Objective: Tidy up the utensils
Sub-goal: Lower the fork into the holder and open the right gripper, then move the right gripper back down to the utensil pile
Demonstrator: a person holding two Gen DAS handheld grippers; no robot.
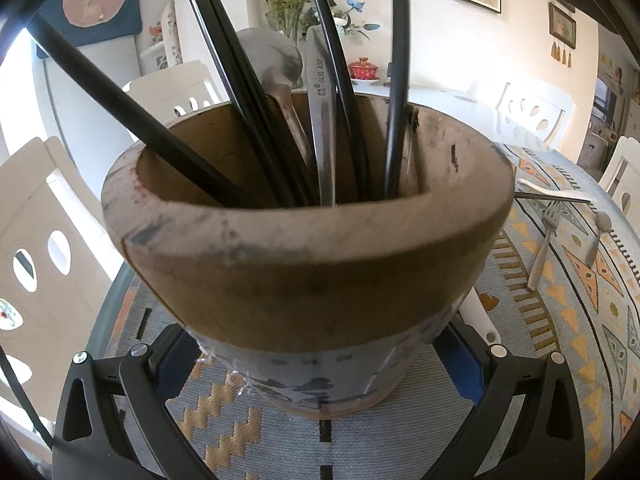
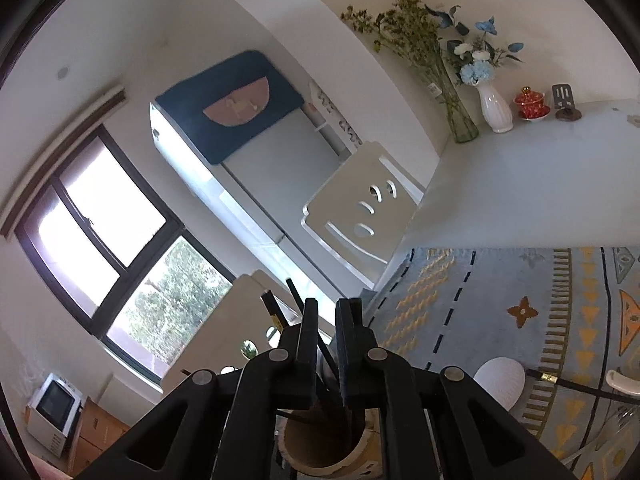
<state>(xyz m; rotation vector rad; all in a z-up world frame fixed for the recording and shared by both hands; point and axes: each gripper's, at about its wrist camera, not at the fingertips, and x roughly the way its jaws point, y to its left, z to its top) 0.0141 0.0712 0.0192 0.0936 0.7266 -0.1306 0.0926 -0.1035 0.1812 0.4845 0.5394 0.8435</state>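
Left wrist view: the left gripper (image 1: 320,368) clasps the wooden holder (image 1: 308,248) between its fingers; chopsticks (image 1: 240,92) and a spoon (image 1: 280,68) stand inside.

Right wrist view: the right gripper (image 2: 329,320) hangs above the holder, jaws slightly parted, one chopstick (image 2: 328,354) between them, grip unclear.

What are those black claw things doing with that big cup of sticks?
Someone is tidying utensils with two hand-held grippers. The left gripper hugs a wooden holder filled with black chopsticks and a metal spoon. The right gripper hangs above that holder, nearly closed. A fork and another spoon still lie on the patterned tablecloth.
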